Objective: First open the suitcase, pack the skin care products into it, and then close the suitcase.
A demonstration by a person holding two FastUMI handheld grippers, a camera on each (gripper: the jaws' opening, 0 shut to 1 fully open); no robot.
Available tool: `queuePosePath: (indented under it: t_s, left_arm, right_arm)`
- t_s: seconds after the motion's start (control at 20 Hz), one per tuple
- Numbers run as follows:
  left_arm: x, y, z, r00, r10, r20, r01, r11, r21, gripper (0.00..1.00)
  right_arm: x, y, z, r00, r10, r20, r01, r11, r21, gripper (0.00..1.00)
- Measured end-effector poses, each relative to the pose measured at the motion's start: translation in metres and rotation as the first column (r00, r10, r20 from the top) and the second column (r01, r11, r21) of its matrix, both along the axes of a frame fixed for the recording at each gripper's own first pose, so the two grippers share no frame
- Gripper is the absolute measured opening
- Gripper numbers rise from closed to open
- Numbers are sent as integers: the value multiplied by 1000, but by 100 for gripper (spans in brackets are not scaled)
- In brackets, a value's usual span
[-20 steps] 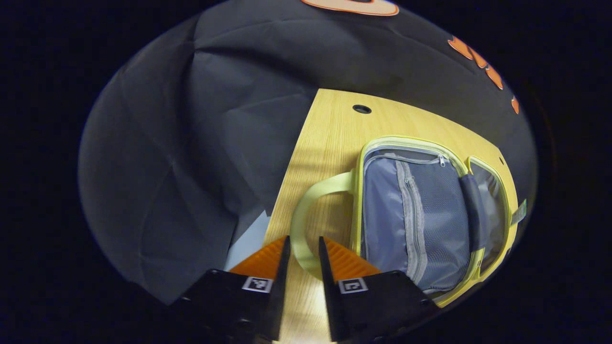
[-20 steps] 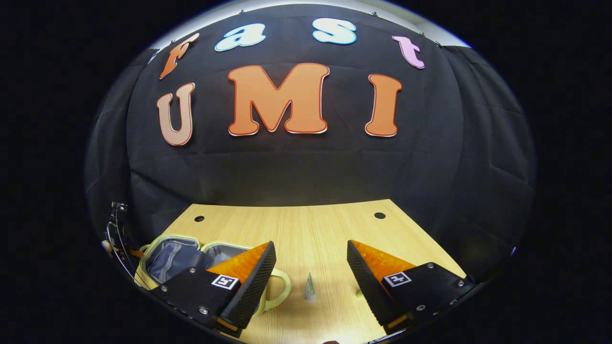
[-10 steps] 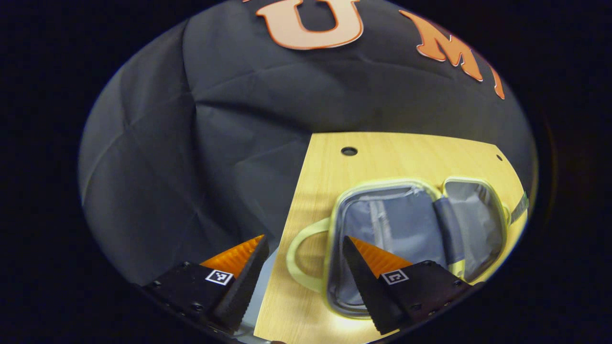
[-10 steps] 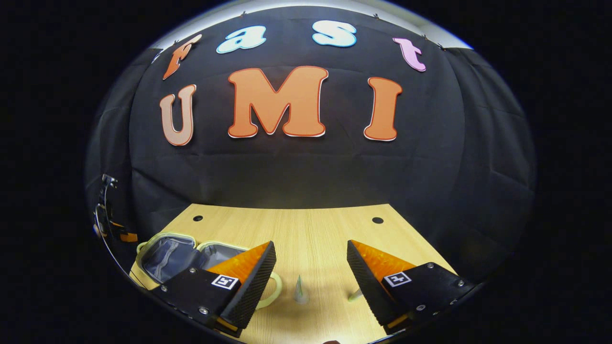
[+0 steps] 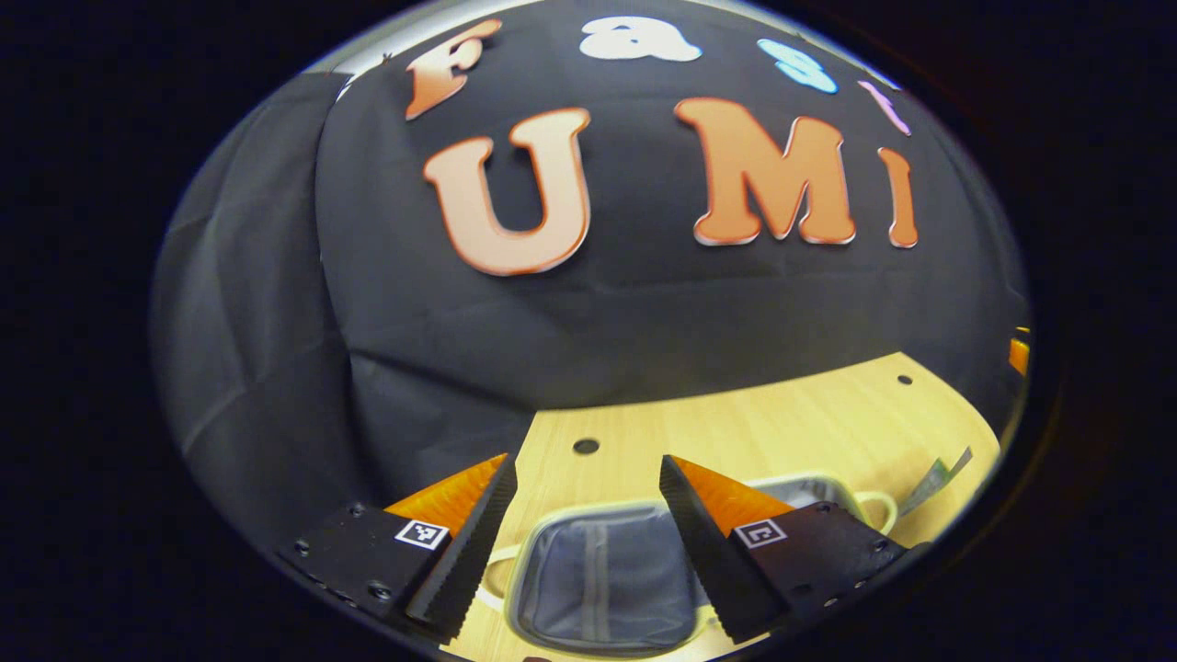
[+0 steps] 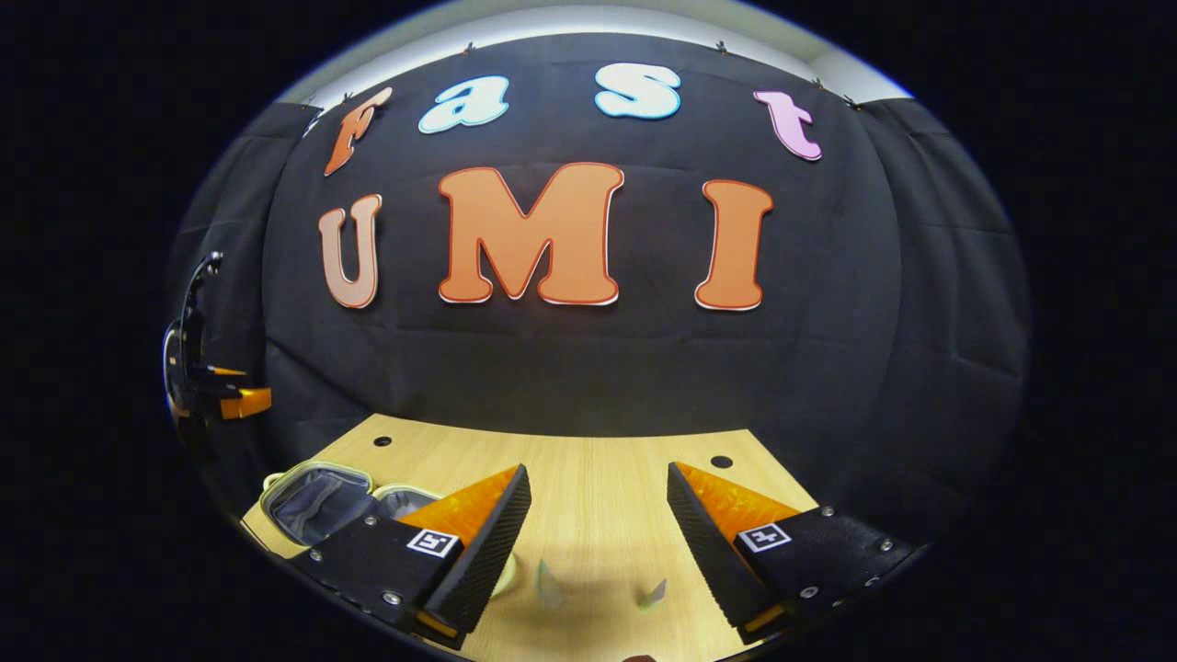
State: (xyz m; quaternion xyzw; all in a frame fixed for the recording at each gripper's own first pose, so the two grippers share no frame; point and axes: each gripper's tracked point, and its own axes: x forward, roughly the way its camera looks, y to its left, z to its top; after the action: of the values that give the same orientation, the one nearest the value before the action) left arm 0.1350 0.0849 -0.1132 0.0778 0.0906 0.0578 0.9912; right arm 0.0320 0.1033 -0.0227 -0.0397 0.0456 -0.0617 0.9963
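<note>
The surface (image 6: 598,478) carries everything, and the suitcase (image 5: 602,579) is the landmark on it: in the left gripper view it lies spread open with its grey lining up and its pale green rim showing, directly below and just ahead of the left gripper (image 5: 584,538). A second ago that gripper's fingers were nearly together around the suitcase's looped handle; now they stand wide apart and hold nothing, and the camera has tipped up from the handle toward the booth wall, so the gripper has let go and lifted clear. I judge the opening step done and packing to be next. The right gripper (image 6: 598,542) is likewise spread wide and empty, well to the right of the suitcase, whose open halves (image 6: 317,496) appear at the lower left of the right gripper view. Right of the suitcase, the surface is bare out to its back edge and far corner, giving free room for a carry toward the open lining. Between the right gripper's fingers stand two small skin care products, a pale sachet (image 6: 549,586) and a second sachet (image 6: 655,595), near each other but apart, both right of the suitcase. In the left gripper view one sachet (image 5: 936,478) shows just right of the suitcase's right handle loop (image 5: 875,508).
</note>
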Motion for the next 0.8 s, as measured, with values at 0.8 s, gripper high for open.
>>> queuePosePath:
  t_s: [0.8]
  left_arm:
    - [-33, -228, 63, 981, -38, 190, 52, 996, -70, 99]
  right_arm:
    - [-12, -106, 32, 988, 135, 74, -129, 989, -73, 95]
